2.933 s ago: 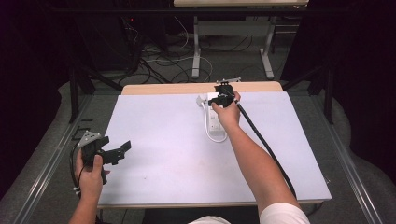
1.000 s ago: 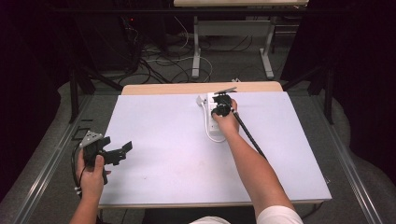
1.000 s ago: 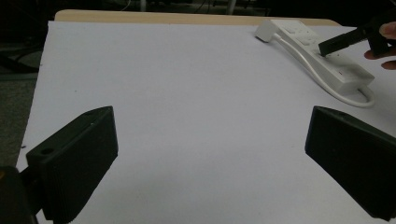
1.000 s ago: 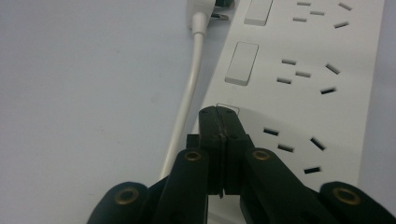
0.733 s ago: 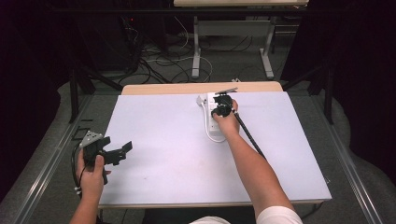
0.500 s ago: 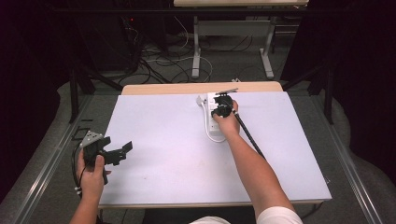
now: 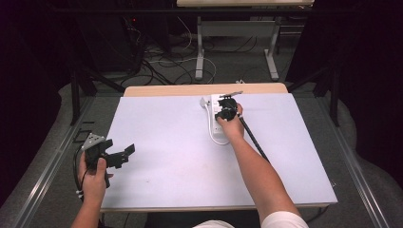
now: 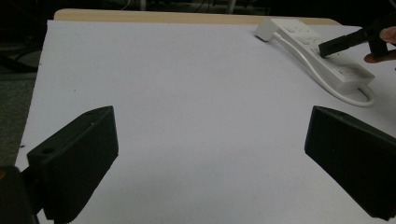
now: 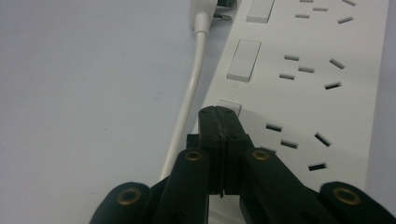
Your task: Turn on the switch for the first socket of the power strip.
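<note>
A white plastic power strip with rectangular rocker switches and rows of sockets lies on the white-topped desk, close to its far edge and a little right of the middle. Its white round cable runs along the strip's left side and loops back toward the person at the near end; in the left gripper view the same loop curls past the strip's near end.

The right gripper, a black two-jaw tool held in the person's right hand, is over the strip. Its jaws are pressed flat together with nothing between them, and their joined tip rests on or just above a white rocker switch on the strip's left row; whether it actually touches cannot be told.

The left gripper, also black with a grey three-cornered plate on top, is held at the desk's near left corner, well apart from the strip. Its jaws stand wide apart, empty, with bare desk surface between them.
</note>
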The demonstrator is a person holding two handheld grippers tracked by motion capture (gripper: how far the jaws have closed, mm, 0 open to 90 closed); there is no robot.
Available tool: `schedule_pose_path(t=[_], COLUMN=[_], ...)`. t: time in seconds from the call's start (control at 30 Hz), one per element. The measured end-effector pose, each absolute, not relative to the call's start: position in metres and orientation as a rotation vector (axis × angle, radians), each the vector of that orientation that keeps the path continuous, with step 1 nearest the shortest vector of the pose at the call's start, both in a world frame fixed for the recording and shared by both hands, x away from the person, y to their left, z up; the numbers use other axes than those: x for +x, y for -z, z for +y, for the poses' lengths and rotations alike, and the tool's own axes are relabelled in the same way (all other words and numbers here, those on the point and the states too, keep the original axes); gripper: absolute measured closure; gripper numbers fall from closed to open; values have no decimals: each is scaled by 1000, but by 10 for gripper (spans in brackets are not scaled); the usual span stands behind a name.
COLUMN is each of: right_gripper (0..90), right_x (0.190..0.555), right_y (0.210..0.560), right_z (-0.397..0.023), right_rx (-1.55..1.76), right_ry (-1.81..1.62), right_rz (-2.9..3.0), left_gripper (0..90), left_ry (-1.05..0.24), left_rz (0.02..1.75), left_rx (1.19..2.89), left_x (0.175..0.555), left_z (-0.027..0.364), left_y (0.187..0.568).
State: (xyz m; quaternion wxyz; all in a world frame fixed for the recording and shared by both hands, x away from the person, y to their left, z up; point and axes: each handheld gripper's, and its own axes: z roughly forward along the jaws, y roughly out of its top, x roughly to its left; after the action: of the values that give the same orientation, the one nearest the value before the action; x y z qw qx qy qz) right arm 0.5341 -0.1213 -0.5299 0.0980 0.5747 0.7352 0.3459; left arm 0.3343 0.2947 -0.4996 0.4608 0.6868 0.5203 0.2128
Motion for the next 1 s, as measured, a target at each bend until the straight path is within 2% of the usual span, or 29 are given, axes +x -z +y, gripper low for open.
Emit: schedule_pose_path(t=[0.73,1.0], right_gripper=[900,862], right_x=[535,535], right_y=[531,527], right_z=[-125,-128], right_rx=[1744,1743], right_ry=[-1069,-1107], right_rz=[2150,2130], left_gripper=[28,29], left_ry=[-524,-525], left_rz=[1282,1282], left_rx=[1687,1692], left_x=[335,335], left_z=[295,295], left_y=[500,500])
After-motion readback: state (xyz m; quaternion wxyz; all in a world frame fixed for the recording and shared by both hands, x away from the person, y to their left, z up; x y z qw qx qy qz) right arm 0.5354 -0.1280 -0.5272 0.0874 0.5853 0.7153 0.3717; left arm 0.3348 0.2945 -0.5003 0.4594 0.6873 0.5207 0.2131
